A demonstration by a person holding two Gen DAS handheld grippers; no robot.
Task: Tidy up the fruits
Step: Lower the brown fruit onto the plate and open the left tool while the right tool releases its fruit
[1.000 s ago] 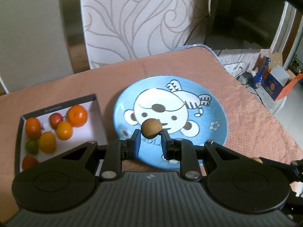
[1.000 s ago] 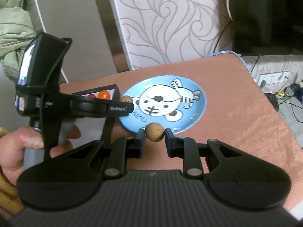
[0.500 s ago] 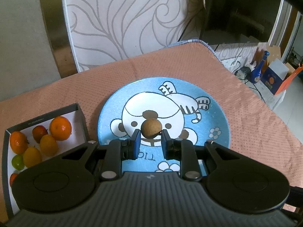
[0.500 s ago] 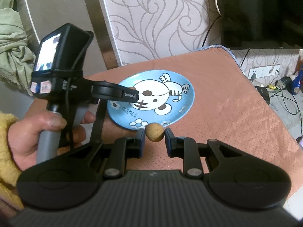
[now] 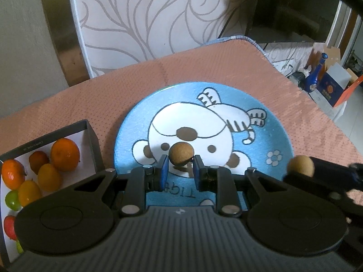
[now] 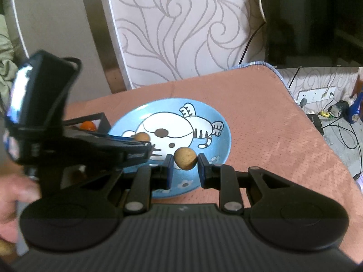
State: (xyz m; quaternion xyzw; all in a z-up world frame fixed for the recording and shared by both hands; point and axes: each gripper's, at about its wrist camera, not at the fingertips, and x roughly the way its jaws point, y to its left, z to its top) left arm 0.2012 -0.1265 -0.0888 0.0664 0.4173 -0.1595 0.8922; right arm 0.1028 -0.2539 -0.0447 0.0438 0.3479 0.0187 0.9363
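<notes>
A blue plate (image 5: 140,124) with a cartoon tiger lies on the table; it also shows in the right wrist view (image 6: 224,136). My left gripper (image 5: 179,170) has parted its pads around a brown round fruit (image 5: 181,154) that rests low over the plate's middle. My right gripper (image 6: 184,171) has its pads slightly apart around a second brown fruit (image 6: 185,158) above the plate's near rim. That fruit also shows at the right in the left wrist view (image 5: 300,166).
A black box (image 5: 90,136) with white lining at the left holds several oranges and small fruits (image 5: 64,150). An orange-pink cloth (image 6: 261,122) covers the table. A patterned chair back (image 5: 147,18) stands behind. Clutter lies on the floor to the right.
Both grippers moved forward over the plate. The left pads have parted from their fruit. The right gripper now hangs over the plate's near rim with its pads loosened.
</notes>
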